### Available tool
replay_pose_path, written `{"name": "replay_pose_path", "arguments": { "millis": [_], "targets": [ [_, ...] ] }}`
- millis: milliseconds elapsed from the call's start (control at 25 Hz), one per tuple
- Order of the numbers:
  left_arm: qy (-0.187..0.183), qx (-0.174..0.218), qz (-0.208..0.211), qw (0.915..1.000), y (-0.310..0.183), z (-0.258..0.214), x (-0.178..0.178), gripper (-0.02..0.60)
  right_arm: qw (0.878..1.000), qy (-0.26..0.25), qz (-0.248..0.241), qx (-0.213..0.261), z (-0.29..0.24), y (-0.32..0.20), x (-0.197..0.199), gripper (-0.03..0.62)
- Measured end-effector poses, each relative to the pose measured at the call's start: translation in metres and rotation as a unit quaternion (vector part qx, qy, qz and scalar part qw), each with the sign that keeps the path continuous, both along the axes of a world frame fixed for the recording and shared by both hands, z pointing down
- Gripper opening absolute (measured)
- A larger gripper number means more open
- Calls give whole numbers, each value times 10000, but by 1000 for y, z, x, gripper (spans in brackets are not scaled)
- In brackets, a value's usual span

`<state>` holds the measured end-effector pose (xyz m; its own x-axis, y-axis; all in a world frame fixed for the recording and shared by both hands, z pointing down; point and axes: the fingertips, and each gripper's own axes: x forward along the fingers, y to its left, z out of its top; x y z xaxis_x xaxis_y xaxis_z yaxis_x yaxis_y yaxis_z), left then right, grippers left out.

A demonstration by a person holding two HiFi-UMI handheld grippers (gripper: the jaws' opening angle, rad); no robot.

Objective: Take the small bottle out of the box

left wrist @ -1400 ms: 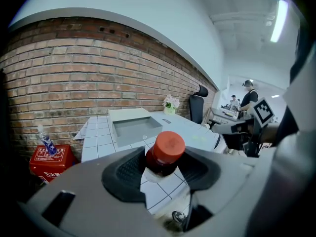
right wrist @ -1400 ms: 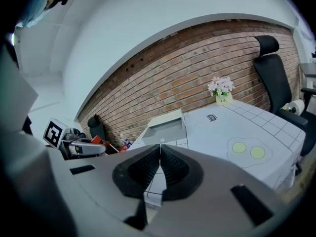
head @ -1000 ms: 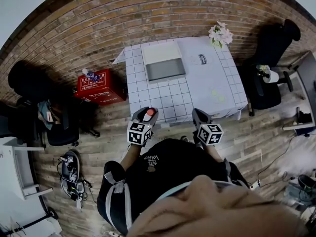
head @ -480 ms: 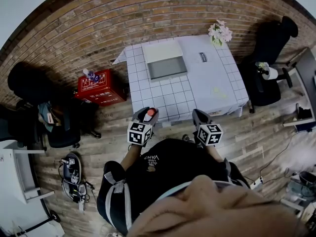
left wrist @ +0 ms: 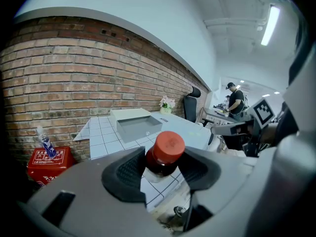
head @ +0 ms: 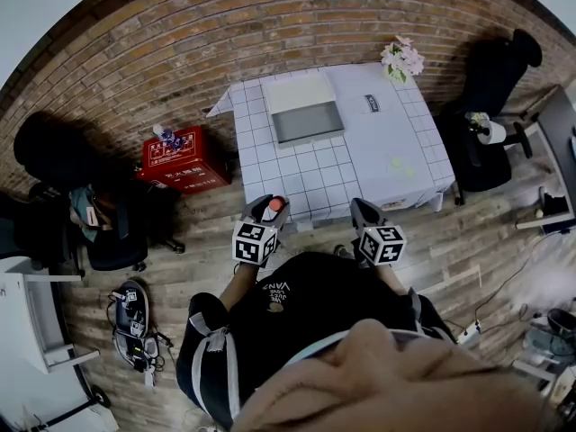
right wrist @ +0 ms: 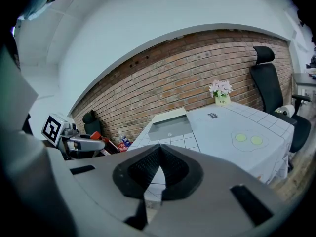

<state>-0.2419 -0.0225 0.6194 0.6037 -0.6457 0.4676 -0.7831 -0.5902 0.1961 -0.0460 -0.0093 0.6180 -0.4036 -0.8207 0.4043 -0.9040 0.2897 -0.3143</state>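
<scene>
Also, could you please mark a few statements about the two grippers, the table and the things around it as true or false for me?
1. The left gripper is closed on a small red-capped bottle. True.
2. The right gripper grips a second bottle. False: its jaws are together with nothing between them.
3. The open grey box stands on the wooden floor. False: it stands on the table with the white grid cloth, towards its far side.
4. A vase of pale flowers stands at a far corner of that table. True.
5. The red box sits on the table. False: it sits on the floor beside the table, by the brick wall.
</scene>
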Motion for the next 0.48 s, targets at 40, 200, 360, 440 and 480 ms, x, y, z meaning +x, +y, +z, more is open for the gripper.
{"name": "replay_pose_path", "arguments": {
  "millis": [40, 200, 360, 440, 480],
  "targets": [
    [3, 7, 11, 10000, 0, 0, 0, 209, 10000, 9, 11, 0, 0, 1, 0, 2],
    [9, 10, 52, 10000, 1, 1, -2, 209, 10000, 24, 52, 6, 0, 3, -2, 2],
    [4, 32, 79, 10000, 1, 1, -5, 209, 10000, 34, 90, 2, 2, 5, -5, 2],
    [10, 34, 86, 10000, 2, 1, -6, 209, 9999, 42, 102, -5, 3, 6, -6, 2],
    [15, 34, 88, 10000, 2, 2, -7, 209, 9999, 46, 107, -10, 3, 7, -7, 2]
  ]
}}
